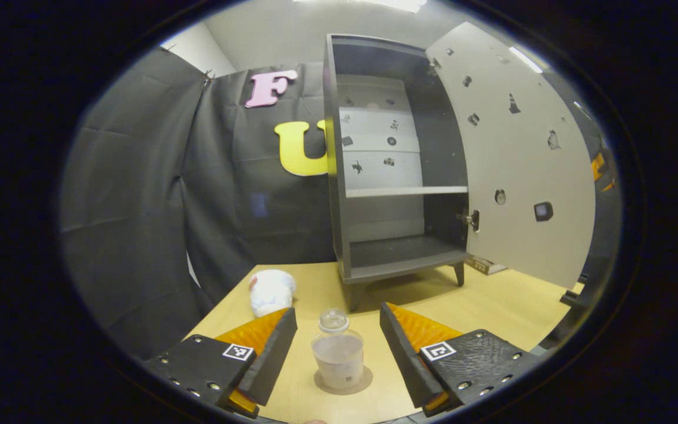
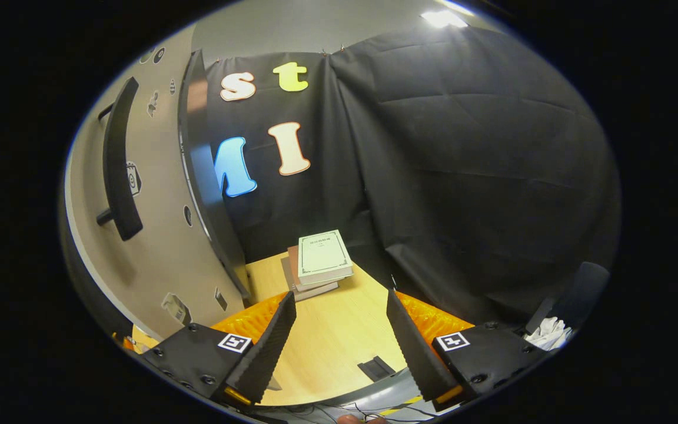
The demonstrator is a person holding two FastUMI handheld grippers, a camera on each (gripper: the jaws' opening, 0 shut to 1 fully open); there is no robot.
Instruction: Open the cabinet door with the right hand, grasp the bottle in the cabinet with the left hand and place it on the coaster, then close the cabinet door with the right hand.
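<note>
While both tools gape empty, clear lidded bottle (image 1: 338,351) upright on round coaster (image 1: 345,384) — flat-panelled cabinet door (image 1: 518,159) swung wide.

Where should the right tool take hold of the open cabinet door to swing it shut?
On the long upright bar handle on the door's outer face. It stands off the panel on posts, so open fingers can close across it from the front. The right tool is open, apart from it, low to its right.
</note>
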